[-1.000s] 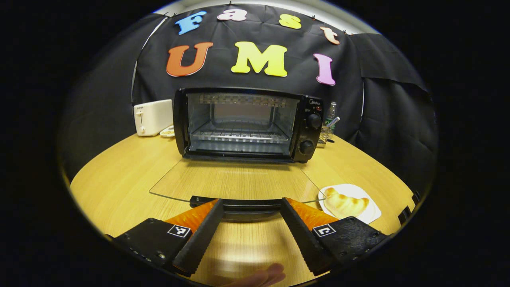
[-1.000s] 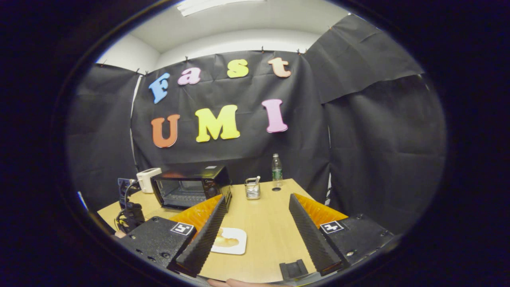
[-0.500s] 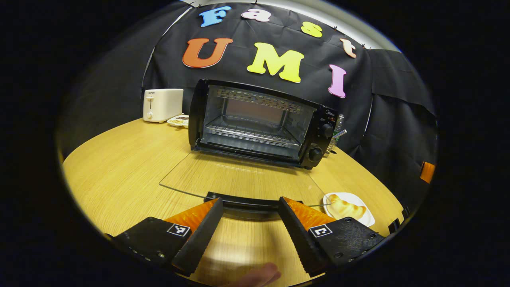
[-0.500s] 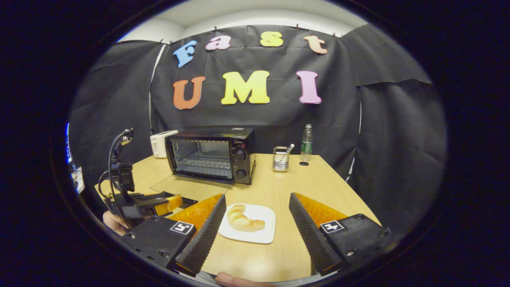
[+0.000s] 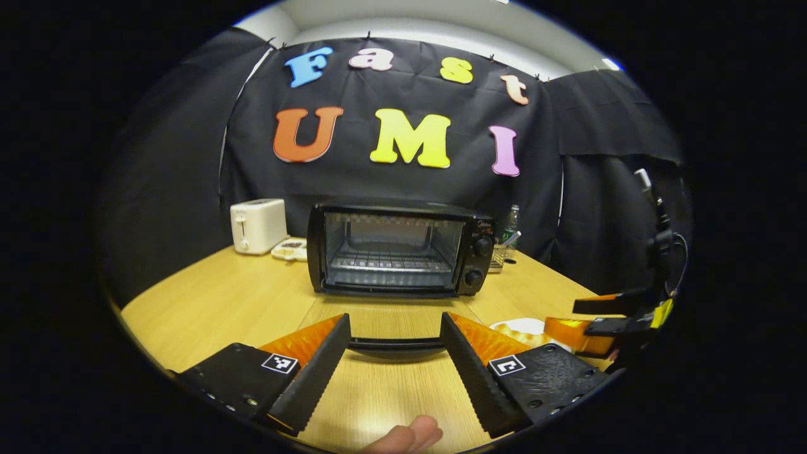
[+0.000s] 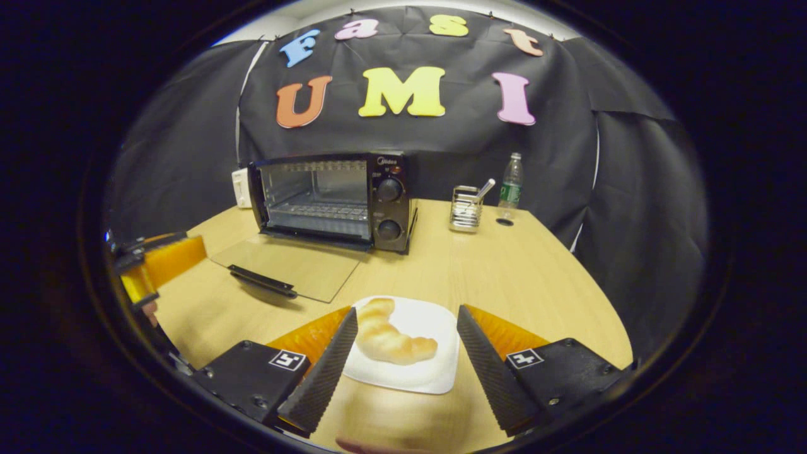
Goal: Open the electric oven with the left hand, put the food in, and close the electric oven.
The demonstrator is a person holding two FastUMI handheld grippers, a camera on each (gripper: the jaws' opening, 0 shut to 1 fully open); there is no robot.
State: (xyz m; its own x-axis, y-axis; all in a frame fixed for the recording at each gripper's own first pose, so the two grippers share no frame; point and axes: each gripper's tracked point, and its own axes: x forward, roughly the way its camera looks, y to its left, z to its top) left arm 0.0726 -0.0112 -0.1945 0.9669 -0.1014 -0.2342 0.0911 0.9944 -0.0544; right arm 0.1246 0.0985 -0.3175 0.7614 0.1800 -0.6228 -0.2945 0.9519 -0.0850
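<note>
Wooden table [image 6: 517, 277] under black cloth walls, and the electric oven [image 6: 331, 198] stands toward the far edge with its glass door [image 6: 287, 265] folded flat onto the wood, rack bare inside. Left tongs [image 5: 394, 366] spread wide and empty, hovering just short of the door's handle [image 5: 394, 343] (not touching it). Right tongs [image 6: 406, 359] also gaping, straddling the white plate [image 6: 429, 372] near the front edge, where the croissant [image 6: 388, 337] lies ungripped. Toaster [image 5: 257, 226] at the far left corner, a bottle [image 6: 510, 186] and a wire holder [image 6: 466, 208] to the oven's right.
</note>
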